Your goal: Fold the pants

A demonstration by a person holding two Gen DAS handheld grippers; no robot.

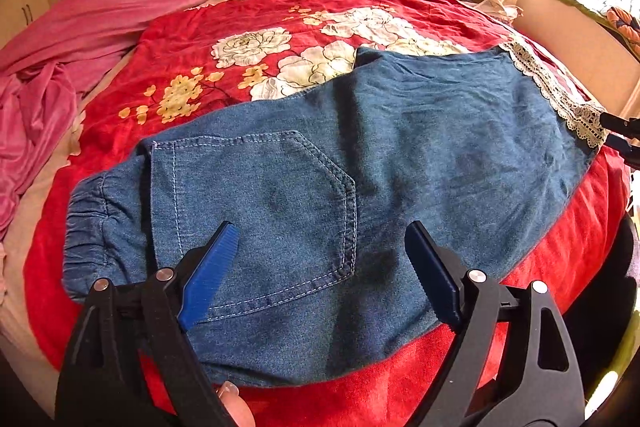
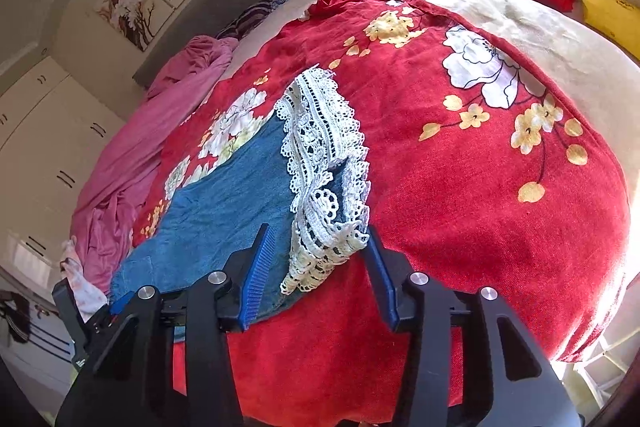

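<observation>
Looking down, I see the blue denim pants [image 1: 360,155] with white lace cuffs [image 2: 324,179] lying flat on the red floral blanket [image 1: 240,23] over the bed. My left gripper [image 1: 320,239] hangs open above the back pocket [image 1: 264,211]; my right gripper [image 2: 316,243] spreads its fingers around the lace.

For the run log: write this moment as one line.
left gripper: open over pants pocket | right gripper: open at lace cuff | second fold pending

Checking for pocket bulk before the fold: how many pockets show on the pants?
1: a stitched patch pocket on the denim pants, near the elastic waistband, under the open left gripper. Others may be hidden underneath.
</observation>
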